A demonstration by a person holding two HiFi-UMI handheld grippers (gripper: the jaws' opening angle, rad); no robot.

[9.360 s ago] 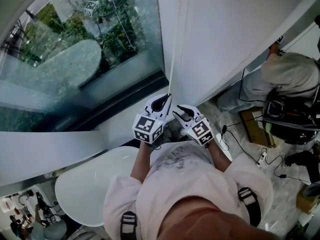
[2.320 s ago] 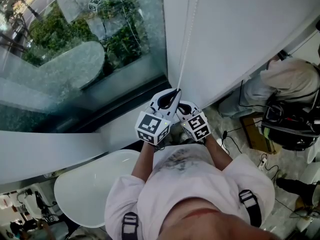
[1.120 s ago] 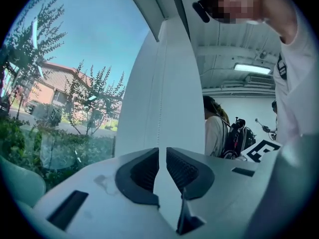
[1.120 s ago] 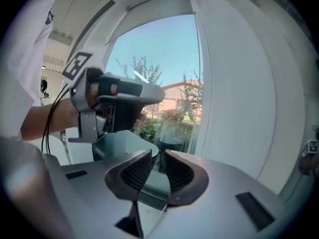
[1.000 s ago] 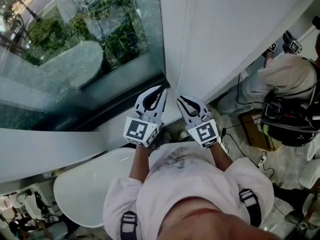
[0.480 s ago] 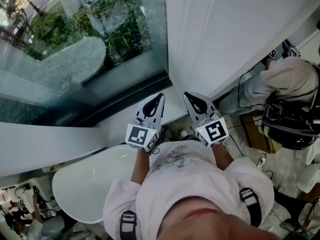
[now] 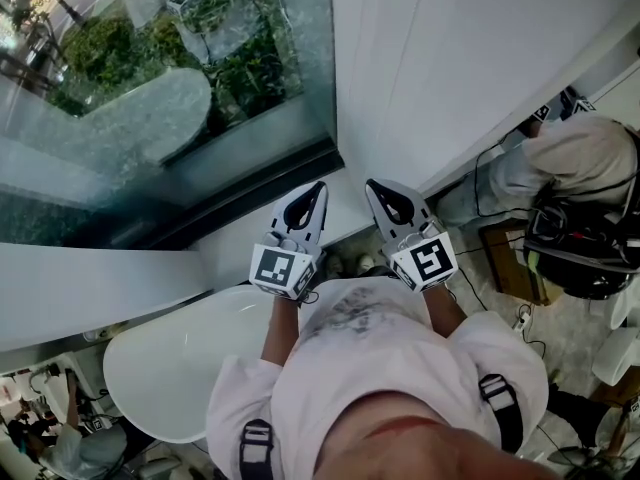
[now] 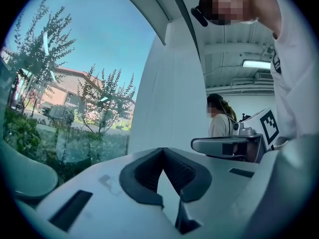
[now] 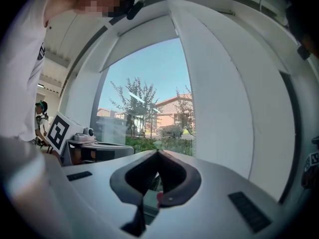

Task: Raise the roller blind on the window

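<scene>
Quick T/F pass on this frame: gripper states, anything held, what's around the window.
1. The left gripper is shut with nothing between its jaws. True.
2. The right gripper is clamped on a pull cord. False: it is shut and empty.
3. The two grippers touch each other. False: they are side by side with a gap between them.
4. Trees show through the window glass. True.
5. A second person is at the right of the head view. True.
</scene>
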